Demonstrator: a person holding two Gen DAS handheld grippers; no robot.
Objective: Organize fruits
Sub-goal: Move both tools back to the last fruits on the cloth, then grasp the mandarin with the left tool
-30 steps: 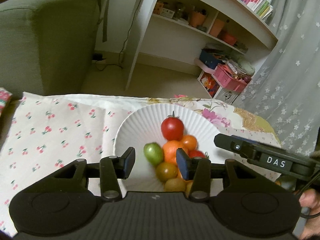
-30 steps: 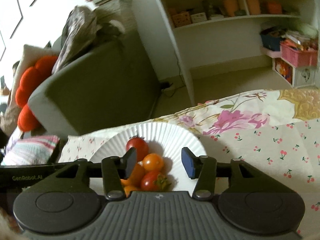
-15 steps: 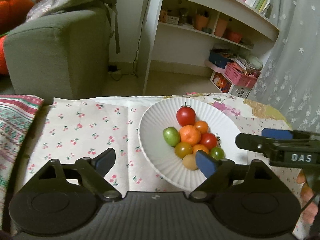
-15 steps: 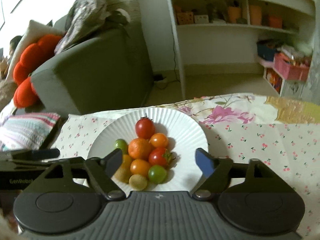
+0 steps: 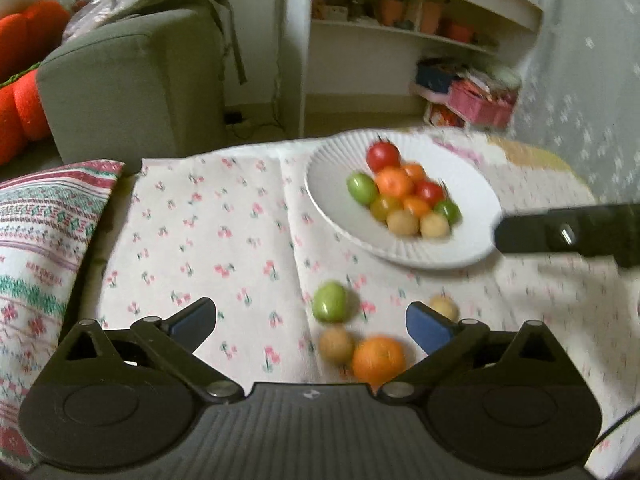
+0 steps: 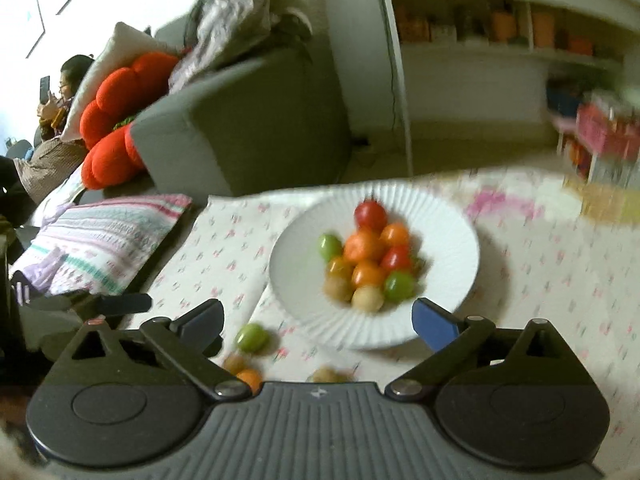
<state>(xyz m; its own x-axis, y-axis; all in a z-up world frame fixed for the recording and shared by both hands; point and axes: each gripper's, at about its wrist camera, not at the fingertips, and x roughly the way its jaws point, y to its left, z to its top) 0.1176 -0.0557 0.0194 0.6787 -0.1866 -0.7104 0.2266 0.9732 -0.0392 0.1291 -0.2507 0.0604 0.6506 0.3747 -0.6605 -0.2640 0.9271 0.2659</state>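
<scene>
Change: both grippers have been drawn back from the plate since the earlier frames, so that loose fruit on the cloth near the camera has come into sight; both views are blurred by motion.
Left gripper (image 5: 310, 322): held wide apart with nothing between the blue-padded fingers; it is raised over the loose fruit on the cloth.
Right gripper (image 6: 318, 320): likewise spread wide and holding nothing; it is placed at the near rim of the plate, and is seen from the left wrist as a dark bar at the right edge (image 5: 568, 234).
White ribbed paper plate (image 5: 328, 184): set on the cloth, toward its far side.
Heap of small round fruits (image 5: 402, 200): piled in the plate; a red one is seen at the far end, orange and red ones in the middle, green ones at either side, pale yellow ones nearest.
Loose green fruit (image 5: 330, 302): lying on the cloth, apart from the plate.
Loose orange fruit (image 5: 378, 358): lying nearest the left gripper's body, touching or just beside a tan fruit (image 5: 336, 344).
Pale yellow fruit (image 5: 444, 306): partly hidden behind the left gripper's right finger.
White cherry-print cloth (image 5: 220, 220): spread under everything.
Striped knitted cushion (image 5: 40, 220): placed at the cloth's left edge.
Grey sofa (image 5: 132, 80): standing behind.
</scene>
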